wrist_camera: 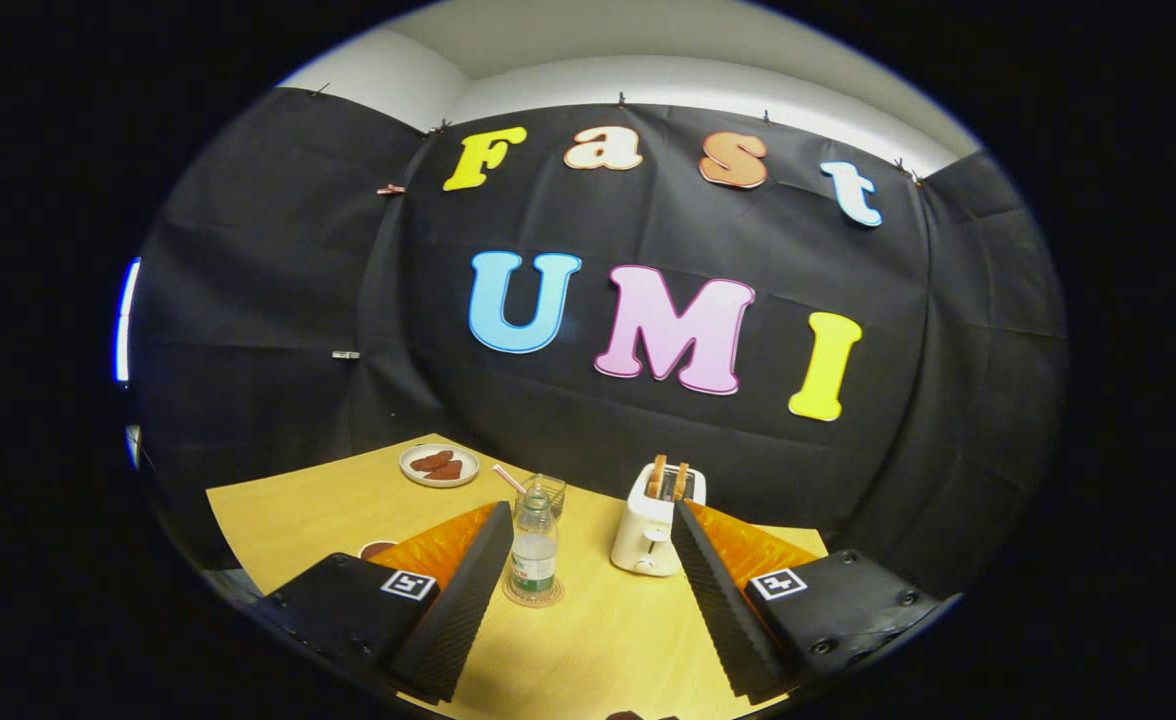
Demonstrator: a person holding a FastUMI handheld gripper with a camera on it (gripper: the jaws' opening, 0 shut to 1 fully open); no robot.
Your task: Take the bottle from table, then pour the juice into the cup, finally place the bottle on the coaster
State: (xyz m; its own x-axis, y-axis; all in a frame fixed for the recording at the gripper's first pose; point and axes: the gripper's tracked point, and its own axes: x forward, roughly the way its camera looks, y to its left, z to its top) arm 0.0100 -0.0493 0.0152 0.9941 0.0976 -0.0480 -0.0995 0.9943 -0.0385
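Note:
A clear plastic bottle [534, 548] with a green label stands upright on a round coaster [533, 597] on the wooden table [598, 640]. Just behind it stands a clear glass cup [548, 492] with a straw in it. My gripper [588, 520] is open, its two fingers spread wide above the table. The bottle stands just inside the left finger [468, 590], apart from it, and nothing is held between the fingers.
A white toaster [653, 525] with two slices of toast stands next to the right finger. A white plate [439, 465] with brown food lies at the table's far left corner. A small round dark dish [376, 549] peeks out behind the left finger.

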